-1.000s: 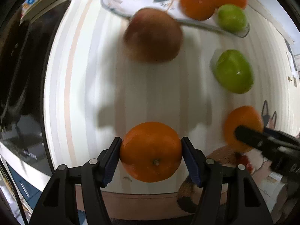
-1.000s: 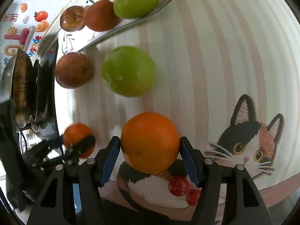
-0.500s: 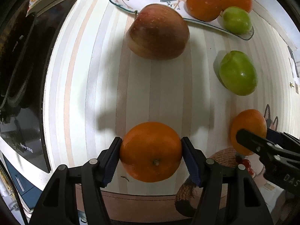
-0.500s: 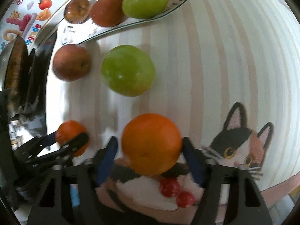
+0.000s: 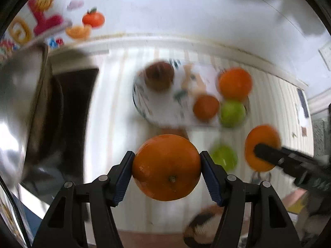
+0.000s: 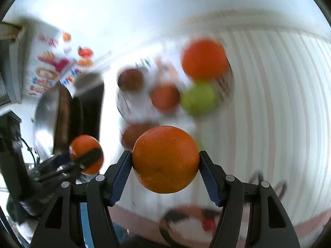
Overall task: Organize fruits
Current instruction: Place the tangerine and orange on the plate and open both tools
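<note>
Oranges in both grippers, plate partly filled

Left gripper pinches one orange between its blue pads, and the fruit fills the whole gap. The right gripper pinches a second orange in the same way, pads pressed on both sides. Both oranges seem lifted above the striped cloth, and each gripper is visible in the other camera, so they are near to each other.

Behind them stands the patterned plate. It holds already a dark red apple, two oranges and a green fruit; the picture is blurred, so finer detail I cannot tell.

As I judge it, the task is somewhere in the middle. Four fruits are on the plate and two are in the pads, not yet put down. On the cloth in front of the plate lies one more green fruit, and a reddish fruit just behind the held orange. These two, I think, are left to collect after the oranges are placed.
</note>
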Tool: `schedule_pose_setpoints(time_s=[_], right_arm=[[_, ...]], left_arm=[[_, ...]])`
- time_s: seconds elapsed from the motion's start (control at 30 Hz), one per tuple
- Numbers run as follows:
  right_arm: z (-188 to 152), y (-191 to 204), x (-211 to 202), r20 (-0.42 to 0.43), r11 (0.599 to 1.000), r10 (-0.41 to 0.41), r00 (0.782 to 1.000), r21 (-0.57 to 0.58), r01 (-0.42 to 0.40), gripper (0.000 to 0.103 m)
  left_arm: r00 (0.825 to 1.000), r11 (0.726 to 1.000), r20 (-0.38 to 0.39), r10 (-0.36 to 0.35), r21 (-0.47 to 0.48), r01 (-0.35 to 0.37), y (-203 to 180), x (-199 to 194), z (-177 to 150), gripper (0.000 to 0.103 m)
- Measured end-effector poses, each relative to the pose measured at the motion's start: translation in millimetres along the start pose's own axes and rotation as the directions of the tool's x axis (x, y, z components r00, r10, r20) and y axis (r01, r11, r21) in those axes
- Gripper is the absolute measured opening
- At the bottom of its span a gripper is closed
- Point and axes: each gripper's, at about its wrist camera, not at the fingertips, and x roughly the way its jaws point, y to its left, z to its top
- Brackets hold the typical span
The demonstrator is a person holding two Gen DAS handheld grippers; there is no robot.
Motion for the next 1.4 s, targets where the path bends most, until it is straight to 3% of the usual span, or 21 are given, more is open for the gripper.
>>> schedule_pose_setpoints(time_s=[0.17, 0.27, 0.47, 0.7, 0.77, 0.87, 0.9, 1.17, 1.4], right_arm=[[76.9, 26.4, 28.7, -0.018, 0.998, -0.056, 0.998, -0.023, 0.055, 0.067], [112.0, 35.4, 58.8, -0.067, 0.993, -0.111, 0.992, -0.036, 0.109, 0.067], [145.3, 36.0, 102.2, -0.132, 0.981, -0.189, 0.973, -0.066, 0.182, 0.068], [155.9, 39.3, 124.8, -0.179, 0.979, -0.200, 0.963, -0.072, 0.190, 0.068], [156.8, 40.7, 124.5, -0.191, 0.979, -0.198, 0.961, -0.079, 0.186, 0.078], [153.6, 46.0, 117.9, -0.191, 0.980, -0.192, 0.963, -0.087, 0.179, 0.090], [151.2, 48.4, 115.0, -0.182, 0.978, -0.202, 0.962, -0.093, 0.187, 0.093], [132.5, 52.6, 80.7, -0.124, 0.968, -0.242, 0.962, -0.104, 0.230, 0.093], [104.8, 49.7, 49.1, -0.050, 0.947, -0.303, 0.952, -0.125, 0.295, 0.094]], left_arm=[[0.996, 0.999, -0.071, 0.048, -0.013, -0.049, 12.3, 33.4, 58.3, 0.062], [0.991, 0.999, -0.126, 0.038, -0.030, -0.042, 21.0, 53.8, 74.6, 0.062], [0.973, 0.995, -0.231, -0.009, -0.094, -0.013, 30.5, 93.1, 81.1, 0.062], [0.966, 0.992, -0.259, -0.024, -0.123, -0.008, 37.5, 105.5, 80.1, 0.062], [0.967, 0.992, -0.252, -0.019, -0.122, -0.012, 38.7, 104.4, 78.2, 0.062], [0.974, 0.994, -0.226, -0.005, -0.110, -0.021, 40.7, 100.7, 76.9, 0.088], [0.976, 0.994, -0.216, -0.014, -0.112, -0.011, 41.2, 96.9, 76.9, 0.089], [0.987, 0.992, -0.158, -0.001, -0.123, -0.018, 45.6, 66.0, 69.7, 0.089], [0.996, 0.991, -0.059, 0.069, -0.112, -0.075, 43.5, 27.7, 52.4, 0.089]])
